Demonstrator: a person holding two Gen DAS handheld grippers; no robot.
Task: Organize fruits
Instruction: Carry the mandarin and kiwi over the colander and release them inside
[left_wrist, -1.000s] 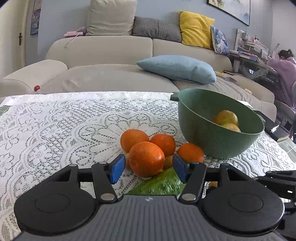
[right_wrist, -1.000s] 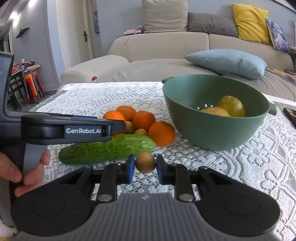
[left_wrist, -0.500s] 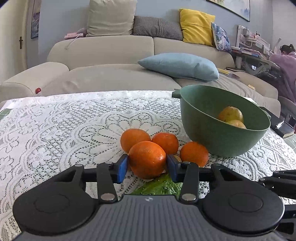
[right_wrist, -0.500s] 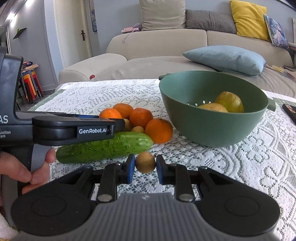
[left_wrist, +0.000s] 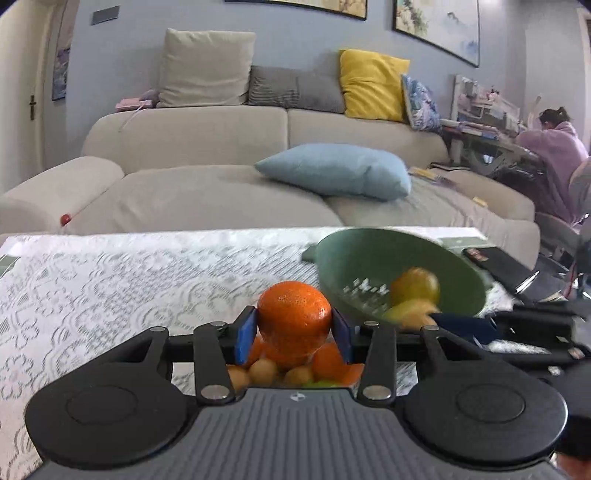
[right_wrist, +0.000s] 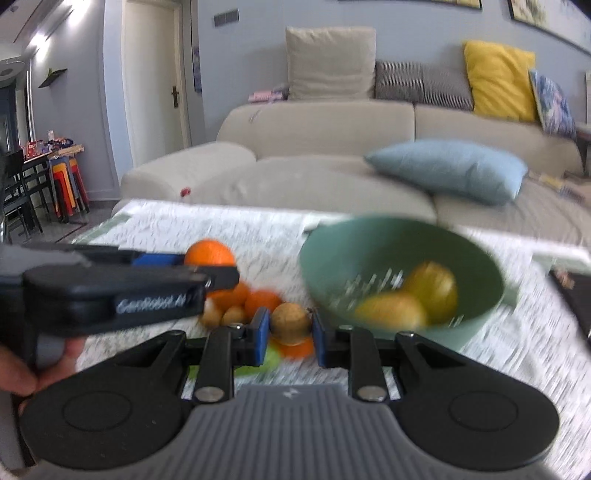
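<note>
While the left gripper (left_wrist: 293, 334) pinches an orange (left_wrist: 294, 317) above the pile and the right gripper (right_wrist: 289, 328) clamps a small brown fruit (right_wrist: 290, 322), both beside the green bowl (right_wrist: 480, 273), a loose squeeze could drop either onto the table (left_wrist: 110, 280).

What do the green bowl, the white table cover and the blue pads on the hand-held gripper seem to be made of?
Green bowl: probably matte plastic, with an even colour, a moulded handle and drain holes like a colander.
White table cover: lace-like fabric, judging by its openwork floral pattern.
Blue pads of the left hand-held gripper: possibly rubber or soft plastic with a dull surface; this is uncertain.
</note>
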